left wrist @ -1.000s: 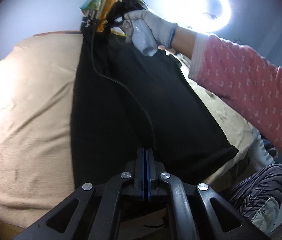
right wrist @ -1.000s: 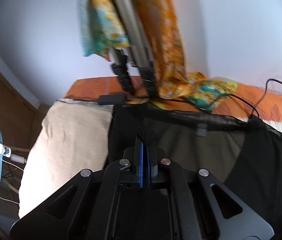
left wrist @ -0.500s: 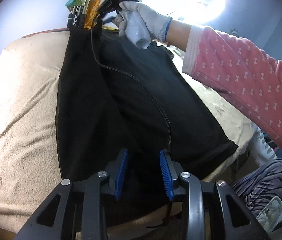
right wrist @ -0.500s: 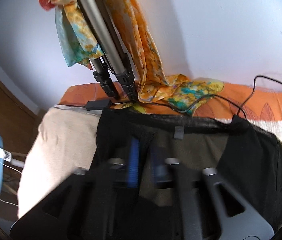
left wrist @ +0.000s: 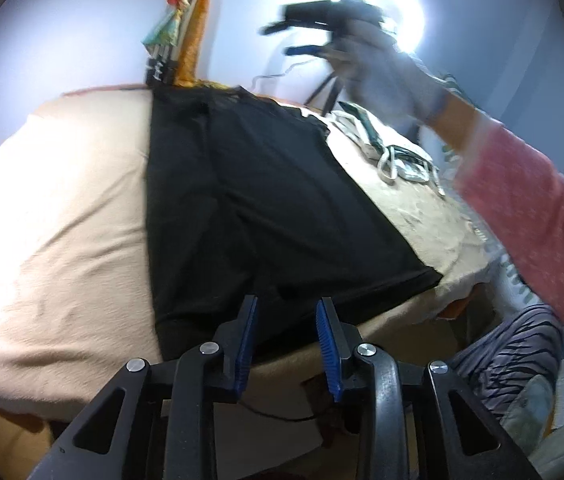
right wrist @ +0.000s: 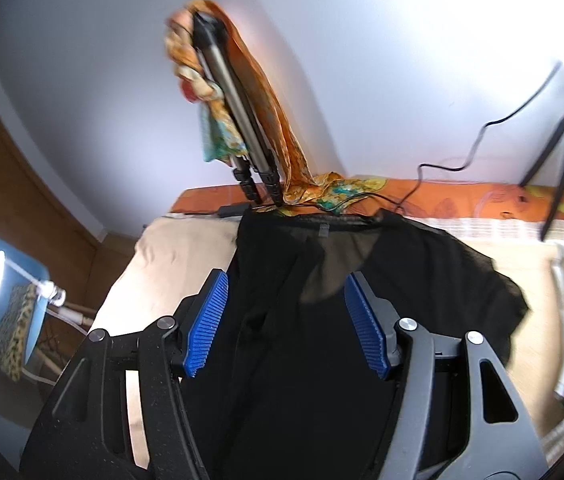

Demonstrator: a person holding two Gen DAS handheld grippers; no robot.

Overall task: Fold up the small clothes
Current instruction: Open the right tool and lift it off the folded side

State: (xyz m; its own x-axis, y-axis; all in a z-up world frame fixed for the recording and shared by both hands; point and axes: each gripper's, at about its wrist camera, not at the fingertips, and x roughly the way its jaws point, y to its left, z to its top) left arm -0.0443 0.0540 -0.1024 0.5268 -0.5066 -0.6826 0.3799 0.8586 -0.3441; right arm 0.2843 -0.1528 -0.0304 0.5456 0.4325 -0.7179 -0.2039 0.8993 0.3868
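Left wrist view: black T-shirt (left wrist: 266, 208) lies flat on the beige blanket (left wrist: 62, 240), long axis running away from the camera, one side already laid over so the body looks like a narrow strip. Hem end near the table edge; collar end by the tripod legs (left wrist: 160, 68) at the far wall. Left gripper (left wrist: 286, 340) hovers just above the hem, jaws partly apart, nothing between the blue pads (left wrist: 247, 340).

Right wrist view: right gripper (right wrist: 286, 320) hangs over the collar half, jaws wide apart, empty. Sheer inner panel visible below the neckline; a sleeve (right wrist: 510, 300) sticks out on the right. In the left view this gripper is raised and blurred, clear of the cloth.

Judgement: garment is spread; next fold not begun. To do it well:
- tuck the protruding sleeve in first, so both long edges run straight;
- pinch both layers at the hem corners, not the top layer alone;
- carry hem to collar low and level, since thin fabric may drag or bunch;
- keep clear of the black cable (right wrist: 434, 176) and patterned scarf (right wrist: 322, 192) just beyond the collar.
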